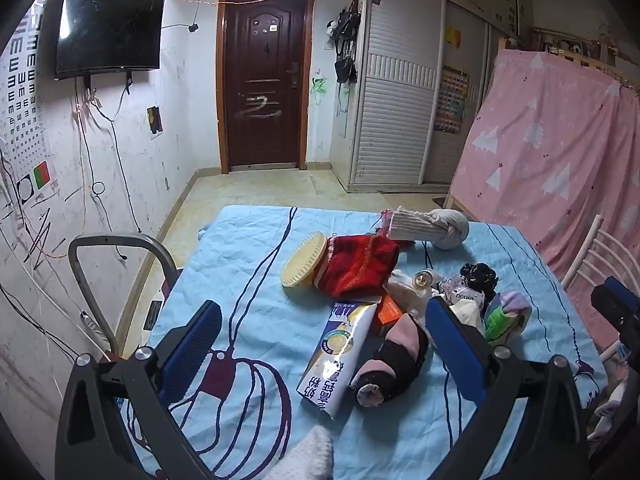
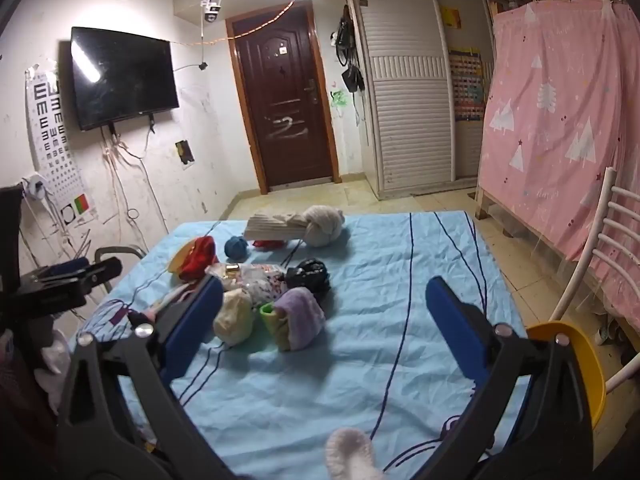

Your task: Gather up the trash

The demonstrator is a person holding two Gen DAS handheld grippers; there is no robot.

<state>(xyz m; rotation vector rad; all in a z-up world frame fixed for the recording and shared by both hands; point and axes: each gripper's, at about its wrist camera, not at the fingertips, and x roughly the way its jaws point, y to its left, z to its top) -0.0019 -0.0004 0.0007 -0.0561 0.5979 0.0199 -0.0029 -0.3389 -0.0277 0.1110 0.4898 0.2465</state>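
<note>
Both the left gripper [image 1: 324, 344] and right gripper [image 2: 324, 320] are held wide, empty; collecting is not yet begun. The flattened white-and-blue printed carton [image 1: 340, 354] should probably be approached first.

At frame centre, rolled socks [image 2: 276, 312] clutter the blue sheet [image 2: 400, 280] beside the wide-open right gripper [image 2: 324, 320].

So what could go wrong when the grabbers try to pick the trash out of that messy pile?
Both grabbers, the left gripper and the right gripper, are open and hold nothing.

1. The white carton touches the rolled pink and black sock, so a grab might take the sock too.
2. The pile is tightly packed: pulling out the crinkly wrapper might drag the purple sock along.
3. The small gold-capped bottle might roll off.
</note>
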